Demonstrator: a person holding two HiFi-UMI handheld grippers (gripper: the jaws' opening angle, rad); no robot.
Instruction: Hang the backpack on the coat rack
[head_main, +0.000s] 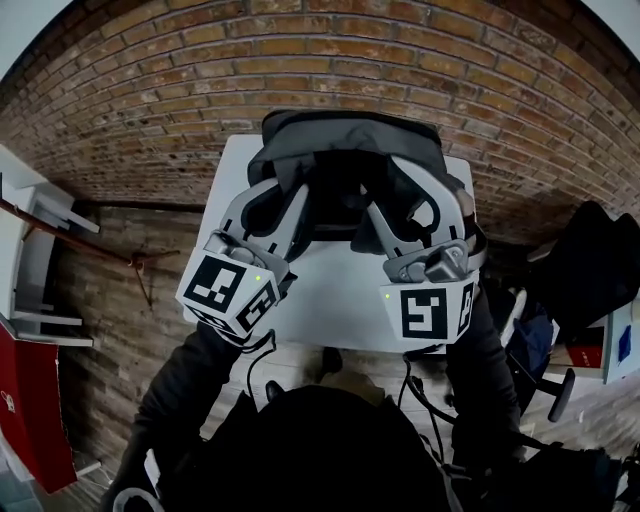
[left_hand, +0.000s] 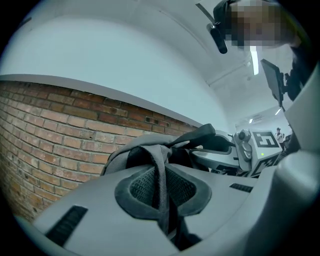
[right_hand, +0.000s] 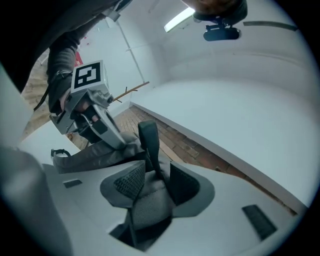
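the left gripper has narrow fingers, pinching a thin grey webbing strap of the soft grey-and-black fabric backpack, which lies on the white table just ahead of them. the right gripper fingers stand wide around a padded grey strap. the bag is probably light and limp, so hold the straps near the top.

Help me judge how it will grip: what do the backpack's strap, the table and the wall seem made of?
The strap looks like woven webbing, likely nylon, matte grey: a fine weave shows and it drapes limply. The table has a smooth white top, probably laminate, with a faint sheen and no grain. The wall is red-brown brick with pale mortar joints, rough and matte.
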